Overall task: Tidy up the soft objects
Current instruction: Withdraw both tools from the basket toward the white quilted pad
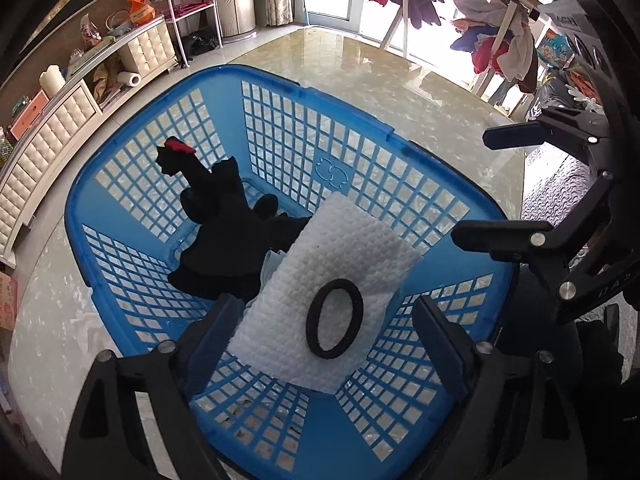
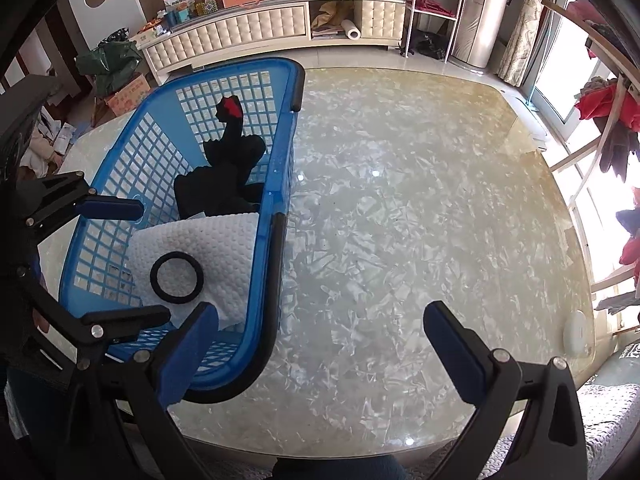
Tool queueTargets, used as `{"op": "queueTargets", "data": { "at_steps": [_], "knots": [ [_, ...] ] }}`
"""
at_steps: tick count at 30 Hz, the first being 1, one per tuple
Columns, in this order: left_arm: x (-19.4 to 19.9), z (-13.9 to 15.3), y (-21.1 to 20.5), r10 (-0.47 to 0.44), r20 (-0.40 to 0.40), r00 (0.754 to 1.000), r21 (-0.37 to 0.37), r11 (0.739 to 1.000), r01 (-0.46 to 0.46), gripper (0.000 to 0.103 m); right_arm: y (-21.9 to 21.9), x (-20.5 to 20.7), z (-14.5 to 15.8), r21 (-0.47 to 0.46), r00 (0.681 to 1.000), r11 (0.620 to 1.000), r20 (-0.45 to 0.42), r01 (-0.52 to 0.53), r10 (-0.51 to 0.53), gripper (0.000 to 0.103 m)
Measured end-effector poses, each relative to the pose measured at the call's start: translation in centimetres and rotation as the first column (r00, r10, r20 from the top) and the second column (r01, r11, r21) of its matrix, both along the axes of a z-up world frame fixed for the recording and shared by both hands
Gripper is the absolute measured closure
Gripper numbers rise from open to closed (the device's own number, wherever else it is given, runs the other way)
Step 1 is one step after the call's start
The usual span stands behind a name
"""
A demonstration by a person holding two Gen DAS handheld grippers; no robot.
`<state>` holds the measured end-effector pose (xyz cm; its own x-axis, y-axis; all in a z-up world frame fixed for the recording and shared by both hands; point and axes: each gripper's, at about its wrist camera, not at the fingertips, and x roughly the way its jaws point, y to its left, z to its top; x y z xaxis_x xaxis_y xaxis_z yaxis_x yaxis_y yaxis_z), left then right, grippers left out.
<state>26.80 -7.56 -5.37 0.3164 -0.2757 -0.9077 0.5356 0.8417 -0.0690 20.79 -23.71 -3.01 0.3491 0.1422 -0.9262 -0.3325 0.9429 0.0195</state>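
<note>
Clearly the black hair tie [image 1: 334,320] is going to handle as a feather-light, stretchy loop: it is looking soft enough to collapse flat under a pinch, not fragile, and its fabric surface is unlikely to slip. Judging by its shape, the best hold is across one side of the band, one pad inside the ring and one outside, because squeezing the whole ring would only be folding it.

It is lying flat as a thick, matte black oval on the white waffle-textured cloth [image 1: 340,248], which is draping over the near wall of the blue basket [image 1: 276,80]. Beside the cloth, toward the basket's far-left corner, a black glove with a red tag [image 1: 228,224] is slumping against the lattice.

The left gripper [image 1: 328,336] is hanging over the basket's near edge with its jaws standing wide apart; the tie is sitting between them, touched by neither pad. The right gripper [image 2: 320,332] is hovering over the marbled table [image 2: 400,200], just beside the basket's right rim, its claw likewise spread wide and holding nothing.
</note>
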Motion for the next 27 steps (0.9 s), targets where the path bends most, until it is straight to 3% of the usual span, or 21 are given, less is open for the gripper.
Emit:
{"op": "queueTargets", "data": {
  "at_steps": [2, 12, 22, 27],
  "knots": [
    [-0.1, 0.2, 0.2, 0.006, 0.006, 1.0, 0.006, 1.0, -0.006, 0.01, 0.0, 0.0, 0.1, 0.004, 1.0, 1.0, 0.002, 0.002, -0.002, 0.0],
    [-0.8, 3.1, 1.5, 0.05, 0.079, 0.996, -0.017, 0.999, -0.049, 0.009, 0.4, -0.8, 1.4, 0.012, 1.0, 1.0, 0.022, 0.009, -0.009, 0.0],
    [-3.8, 6.1, 3.1, 0.059, 0.133, 0.989, -0.04, 0.998, -0.054, 0.009, 2.1, -2.1, 3.2, 0.027, 0.999, 1.0, 0.046, -0.012, 0.011, 0.0],
    [-5.1, 7.0, 4.9, 0.105, 0.154, 0.983, -0.037, 0.994, -0.1, 0.009, 3.7, -2.9, 4.0, 0.036, 0.998, 0.999, 0.059, -0.04, 0.038, 0.0]
  ]
}}
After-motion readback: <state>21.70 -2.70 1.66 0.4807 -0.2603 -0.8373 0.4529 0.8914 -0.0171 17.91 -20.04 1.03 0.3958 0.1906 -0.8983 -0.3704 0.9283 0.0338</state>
